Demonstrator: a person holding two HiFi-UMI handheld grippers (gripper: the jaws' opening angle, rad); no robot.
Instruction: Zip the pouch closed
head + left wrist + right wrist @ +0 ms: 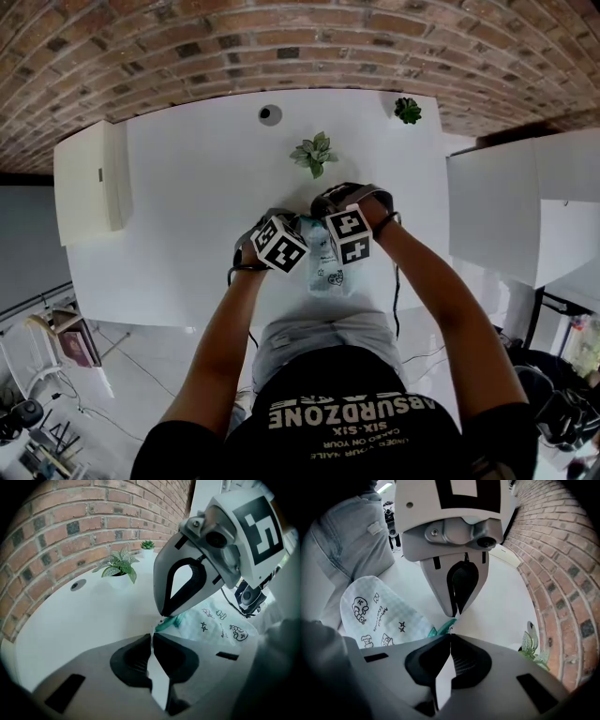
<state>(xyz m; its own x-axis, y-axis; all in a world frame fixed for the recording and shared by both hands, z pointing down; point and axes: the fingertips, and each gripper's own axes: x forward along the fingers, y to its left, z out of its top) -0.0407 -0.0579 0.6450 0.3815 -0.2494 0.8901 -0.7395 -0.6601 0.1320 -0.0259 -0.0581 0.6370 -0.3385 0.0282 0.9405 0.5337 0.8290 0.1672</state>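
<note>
pale blue checked fabric with small black doodles marks the pouch (330, 267). it lies flat on the white table (178, 206) just in front of the person, its long side running away from them. the near, rounded end of the pouch rests free, close to the table edge, with nothing holding it.

at the far end of the pouch both tools meet over the teal zip end (443, 626). the left gripper (152, 637) points steeply down, its jaws pressed together on that end of the pouch, and the teal strip runs straight into their tips. the right gripper (451, 634) comes down just beside it, tip almost against tip. its jaws are fully together and touch the same teal strip, but i cannot tell whether a thin pull is nipped between them.

progress is hard to read. the marker cubes cover the zip line in the head view, and neither gripper view looks along it. the face of the pouch that does show is smooth, with no gaping mouth. i judge that the slider sits at this far end, either at its start or at its stop. if it is at the start, the whole run toward the near end is left. if at the stop, only letting go remains.

beyond the pouch, a leafy potted plant (314, 153) stands near. further off are a cable hole (270, 114) and a smaller green plant (407, 110). furthest from the pouch is the brick wall (281, 37).
</note>
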